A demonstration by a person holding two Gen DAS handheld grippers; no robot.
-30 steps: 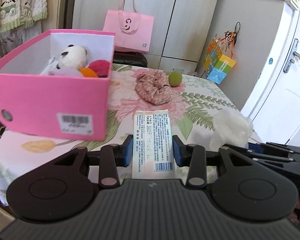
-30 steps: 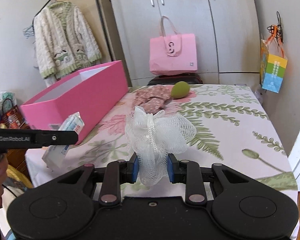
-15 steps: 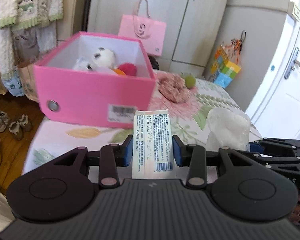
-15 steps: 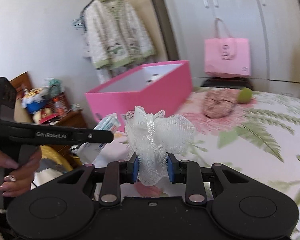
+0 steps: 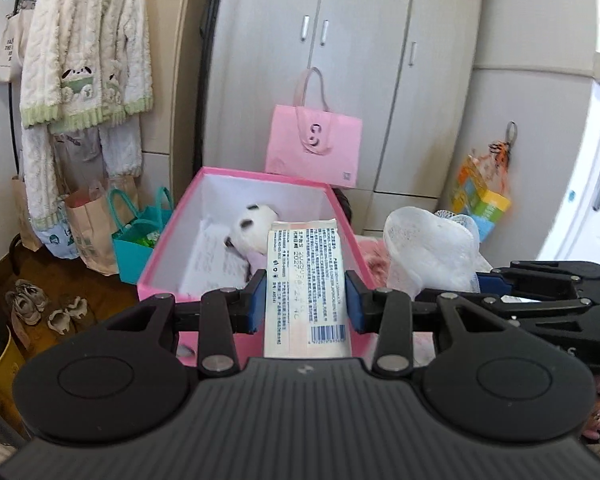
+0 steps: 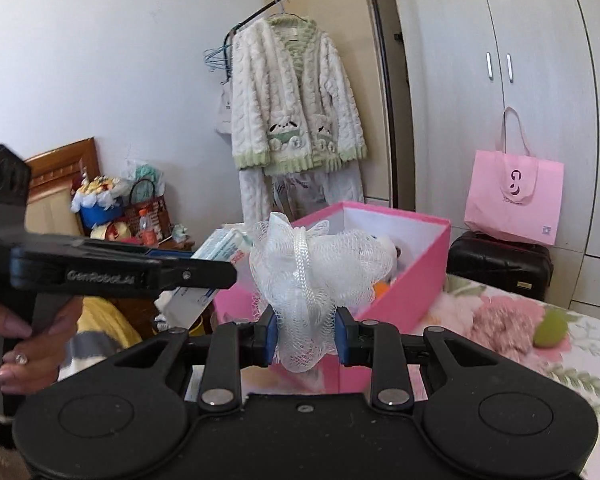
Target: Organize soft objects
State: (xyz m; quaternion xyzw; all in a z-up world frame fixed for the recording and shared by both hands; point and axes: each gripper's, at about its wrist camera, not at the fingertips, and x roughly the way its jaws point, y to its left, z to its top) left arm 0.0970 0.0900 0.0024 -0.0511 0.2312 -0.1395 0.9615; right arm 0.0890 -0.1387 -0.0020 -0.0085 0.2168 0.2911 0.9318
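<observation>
The left hand-held gripper (image 5: 306, 305) clamps a soft tissue pack (image 5: 305, 288) mid-length; the right hand-held gripper (image 6: 305, 334) squeezes a light mesh bath pouf (image 6: 320, 270) — probably springy — near the pink box (image 6: 404, 300).

I can read "GenRoboLAI" or close to it, blurred, in pale letters along the side of the left claw (image 6: 188, 276) seen from the right wrist. The tissue pack (image 5: 305, 294) it holds carries dense small print too fine to read, a stamped date starting "202", and a barcode at its lower right. The pink tote bag (image 6: 514, 196) shows a looping logo and a small QR code. On the canvas bag (image 5: 5, 54) I make out "THE".
</observation>
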